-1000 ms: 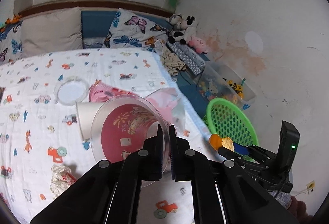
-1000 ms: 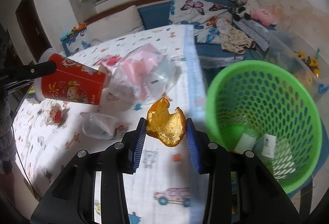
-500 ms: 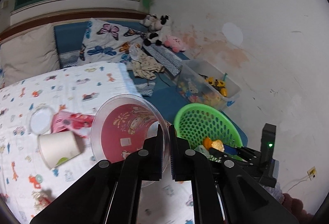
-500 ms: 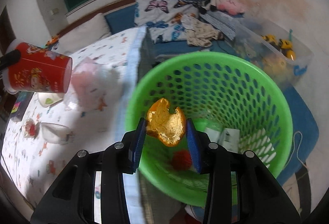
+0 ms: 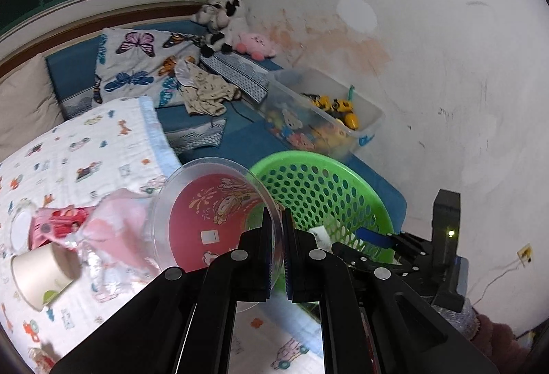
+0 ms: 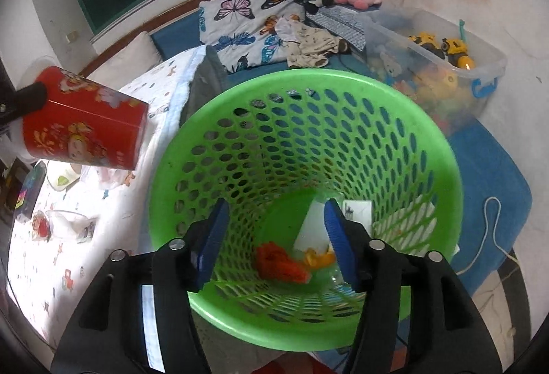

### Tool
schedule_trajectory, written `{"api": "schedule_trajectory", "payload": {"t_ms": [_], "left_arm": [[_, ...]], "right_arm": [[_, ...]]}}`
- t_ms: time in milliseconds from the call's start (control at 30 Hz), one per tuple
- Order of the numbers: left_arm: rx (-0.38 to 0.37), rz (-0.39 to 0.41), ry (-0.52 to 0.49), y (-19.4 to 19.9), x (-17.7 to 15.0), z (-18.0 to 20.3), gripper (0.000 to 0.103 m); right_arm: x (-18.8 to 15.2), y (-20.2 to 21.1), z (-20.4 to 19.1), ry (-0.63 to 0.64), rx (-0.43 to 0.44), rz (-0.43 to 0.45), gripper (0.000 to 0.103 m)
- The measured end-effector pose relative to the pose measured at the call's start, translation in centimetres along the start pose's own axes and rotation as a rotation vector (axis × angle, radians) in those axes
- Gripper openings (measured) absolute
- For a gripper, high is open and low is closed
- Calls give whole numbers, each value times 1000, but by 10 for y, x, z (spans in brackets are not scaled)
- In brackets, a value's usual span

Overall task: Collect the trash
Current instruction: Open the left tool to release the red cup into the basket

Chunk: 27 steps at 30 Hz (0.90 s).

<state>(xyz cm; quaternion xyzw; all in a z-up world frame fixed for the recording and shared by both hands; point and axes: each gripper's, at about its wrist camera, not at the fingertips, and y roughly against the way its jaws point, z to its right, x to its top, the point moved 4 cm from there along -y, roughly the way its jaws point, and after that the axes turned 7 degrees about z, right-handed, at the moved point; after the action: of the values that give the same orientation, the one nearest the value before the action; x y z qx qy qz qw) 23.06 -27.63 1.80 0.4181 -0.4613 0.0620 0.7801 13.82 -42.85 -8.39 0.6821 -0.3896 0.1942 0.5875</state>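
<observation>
Blue-padded right gripper point(image 6: 276, 235) hangs over the green basket point(image 6: 442, 147), jaws part-open and opening, nothing between the pads. Orange peel point(image 6: 319, 259) it gripped half a sec ago now lies at the basket bottom, beside a red scrap point(image 6: 279, 262) and white cartons point(image 6: 357, 212).

Left gripper point(image 5: 277, 250) is shut tight on the clear rim of the red cup point(image 5: 212, 219), cup tipped on its side, mouth toward the camera. In the right wrist view the cup point(image 6: 84, 130) hangs just left of the basket, over the bed edge.

Vs. a sec ago: the right gripper was over the sheet with the peel pinched, basket off to the right; now it's above the basket mouth and empty. The left gripper has carried the cup from mid-bed to the bed edge, so the basket point(image 5: 329, 199) now sits right behind the cup.

Trash left on the bed point(image 5: 85, 147): white paper cup point(image 5: 37, 271) on its side, pink wrapper point(image 5: 113, 229), clear plastic bit point(image 6: 68, 224).

Cup: red w/ cartoon print, clear lip, looks undented.
</observation>
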Motion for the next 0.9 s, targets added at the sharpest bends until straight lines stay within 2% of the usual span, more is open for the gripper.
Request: {"api": "schedule_trajectory", "payload": {"t_ms": [333,800,867,900], "left_arm": [[-25,-76,-65,-53,-12,37,6],[-51,-157,-70,-78,-34,45,10],[-64,-170,-56,-77,-35,44,21],[-60,-167,-50,-75,-35,43,41]], "right_arm": [[-10,15,33,-81,-31,11,60],[-16,20,42,-117,-32,13,61],[-16,21,41,-117,-31,14,61],[-16,22,40,-116,-30,16,61]]}}
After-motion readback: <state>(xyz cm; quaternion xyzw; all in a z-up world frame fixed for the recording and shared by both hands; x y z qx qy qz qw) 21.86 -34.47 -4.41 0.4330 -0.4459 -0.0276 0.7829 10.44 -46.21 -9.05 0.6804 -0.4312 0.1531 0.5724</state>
